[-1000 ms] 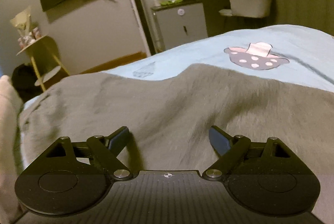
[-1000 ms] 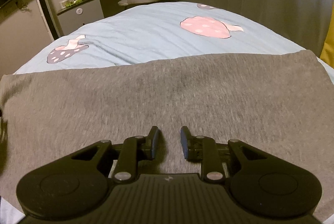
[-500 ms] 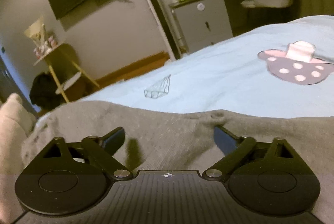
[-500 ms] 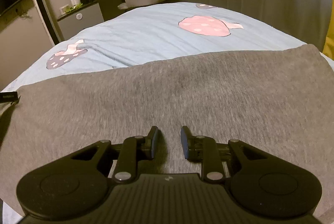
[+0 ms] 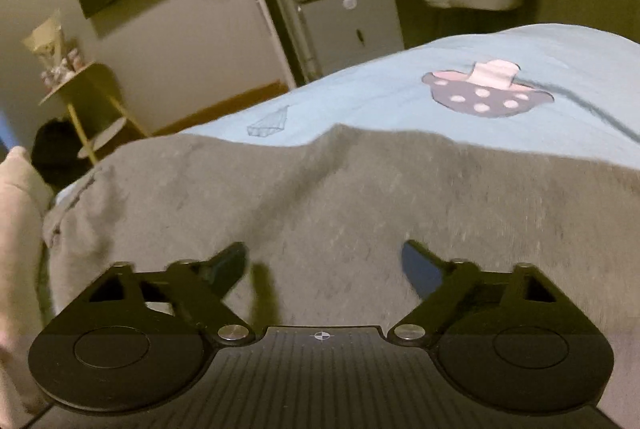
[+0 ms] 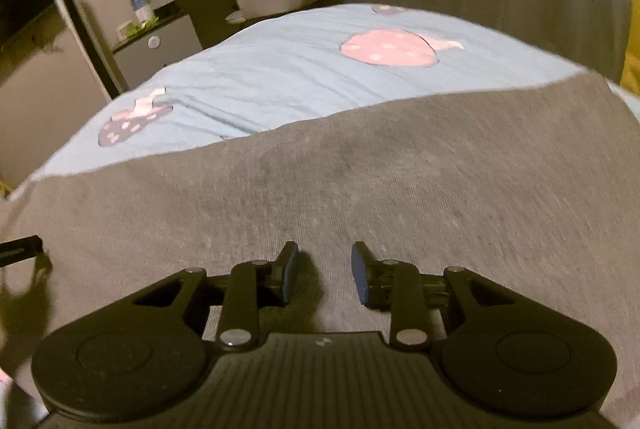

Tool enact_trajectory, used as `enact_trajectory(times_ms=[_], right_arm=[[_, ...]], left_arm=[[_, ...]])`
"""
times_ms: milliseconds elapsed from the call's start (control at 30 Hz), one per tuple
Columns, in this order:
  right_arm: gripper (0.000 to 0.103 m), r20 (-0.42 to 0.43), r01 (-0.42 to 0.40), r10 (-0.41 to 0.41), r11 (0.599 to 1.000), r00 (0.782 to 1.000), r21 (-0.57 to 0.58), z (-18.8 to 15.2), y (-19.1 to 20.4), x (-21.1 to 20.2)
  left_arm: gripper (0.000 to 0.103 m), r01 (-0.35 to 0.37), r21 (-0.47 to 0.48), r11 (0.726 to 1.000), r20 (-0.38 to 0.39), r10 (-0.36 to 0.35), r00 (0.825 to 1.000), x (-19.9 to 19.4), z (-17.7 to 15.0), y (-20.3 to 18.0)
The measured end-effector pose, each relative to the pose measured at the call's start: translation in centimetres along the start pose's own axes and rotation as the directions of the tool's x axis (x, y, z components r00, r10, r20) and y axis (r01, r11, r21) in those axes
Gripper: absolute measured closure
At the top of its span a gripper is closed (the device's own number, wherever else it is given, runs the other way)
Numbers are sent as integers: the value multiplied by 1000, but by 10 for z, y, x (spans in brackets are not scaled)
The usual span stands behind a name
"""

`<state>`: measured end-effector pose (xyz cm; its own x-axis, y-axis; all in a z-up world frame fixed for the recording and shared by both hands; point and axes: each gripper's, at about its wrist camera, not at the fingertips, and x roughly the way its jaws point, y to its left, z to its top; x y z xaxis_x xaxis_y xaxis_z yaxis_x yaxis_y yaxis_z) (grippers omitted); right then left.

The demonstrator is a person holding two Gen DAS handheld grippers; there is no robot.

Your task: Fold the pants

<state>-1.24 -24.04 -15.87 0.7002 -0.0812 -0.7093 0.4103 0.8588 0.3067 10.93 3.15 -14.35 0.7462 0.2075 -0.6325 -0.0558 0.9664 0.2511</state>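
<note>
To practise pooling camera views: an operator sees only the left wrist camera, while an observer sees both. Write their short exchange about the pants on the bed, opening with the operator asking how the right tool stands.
Observer: The right tool is low over the grey pants, its jaws a narrow gap apart, with no cloth raised between them.
Operator: Is the cloth rumpled there, as it is ahead of my left tool?
Observer: No, in the right wrist view it lies flat and smooth.
Operator: What lies beyond it?
Observer: Blue bed sheet with a pink strawberry print.
</note>
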Motion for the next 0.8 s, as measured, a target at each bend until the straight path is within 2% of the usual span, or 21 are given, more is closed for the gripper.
enact_trajectory(times_ms=[100, 167, 300, 367, 467, 533, 600, 667, 800], right_arm=[[73, -2, -2, 2, 994, 1000, 113, 4, -28, -20], [70, 2, 8, -9, 976, 1000, 220, 4, -58, -35], [70, 18, 2, -12, 890, 1000, 456, -10, -130, -72], [70, 28, 10, -30, 848, 999, 530, -20, -159, -92], [70, 60, -8, -34, 811, 998, 585, -31, -186, -115], [71, 69, -21, -27, 795, 997, 606, -38, -196, -124], [71, 84, -41, -14, 789, 996, 613, -44, -202, -127], [71, 72, -24, -27, 779, 997, 626, -48, -208, -123], [71, 103, -64, -8, 740, 995, 669, -52, -222, -109]], left_arm=[[15, 93, -6, 996, -13, -93, 996, -20, 3, 1], [12, 158, 12, 987, -13, -158, 987, -37, -3, -4], [12, 272, 32, 962, -69, -270, 960, -70, -35, -23], [12, 316, 22, 949, -111, -311, 944, -80, -51, -36], [12, 340, -11, 940, -166, -337, 927, -89, -76, -51], [11, 318, -21, 948, -125, -318, 940, -97, -88, -50], [10, 315, -8, 949, -90, -314, 945, -106, -95, -47], [10, 313, -9, 950, -67, -313, 948, -112, -101, -40], [10, 306, -84, 948, -85, -313, 946, -113, -103, -30]])
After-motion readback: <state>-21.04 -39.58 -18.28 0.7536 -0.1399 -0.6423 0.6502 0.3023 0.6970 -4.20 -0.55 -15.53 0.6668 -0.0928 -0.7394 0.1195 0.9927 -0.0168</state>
